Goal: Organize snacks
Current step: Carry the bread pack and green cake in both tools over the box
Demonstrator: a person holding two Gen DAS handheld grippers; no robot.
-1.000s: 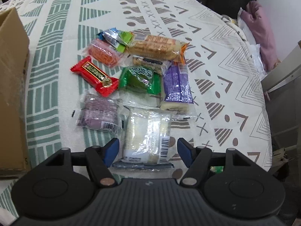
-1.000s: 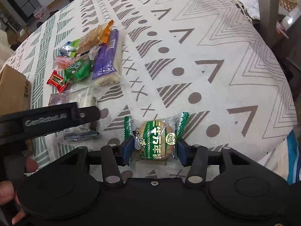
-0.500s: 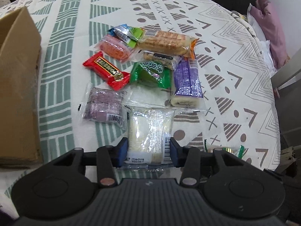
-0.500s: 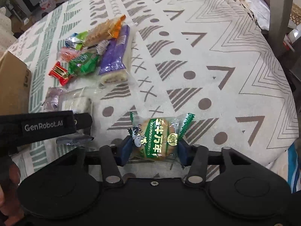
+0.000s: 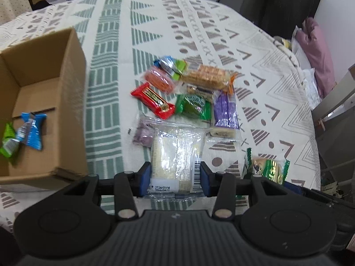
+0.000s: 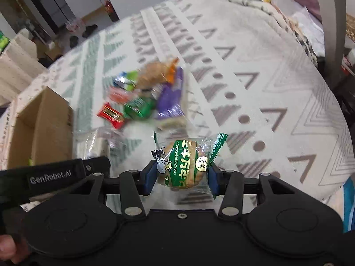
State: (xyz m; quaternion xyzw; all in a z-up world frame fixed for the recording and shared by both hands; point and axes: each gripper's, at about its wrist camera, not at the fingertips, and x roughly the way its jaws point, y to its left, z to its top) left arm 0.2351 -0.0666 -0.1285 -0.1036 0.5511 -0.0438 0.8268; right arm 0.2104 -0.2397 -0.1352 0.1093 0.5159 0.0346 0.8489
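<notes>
Over patterned tablecloth (image 5: 142,44): left claw (image 5: 175,175) grips clear packet (image 5: 177,155), right claw (image 6: 180,175) green biscuit (image 6: 184,161).

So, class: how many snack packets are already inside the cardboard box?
2 visible: a blue packet and a green packet, side by side on the floor of the cardboard box. The left part of the box is out of frame, so more may be hidden.

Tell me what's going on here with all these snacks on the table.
A person is sorting snacks with two tools. The left hand-held gripper is shut on a clear-wrapped pale cake, and the right hand-held gripper is shut on a green-wrapped biscuit. A cardboard box to the left already holds a blue packet and a green packet. Several more snacks, including a red bar and a purple roll, lie on the patterned tablecloth.
</notes>
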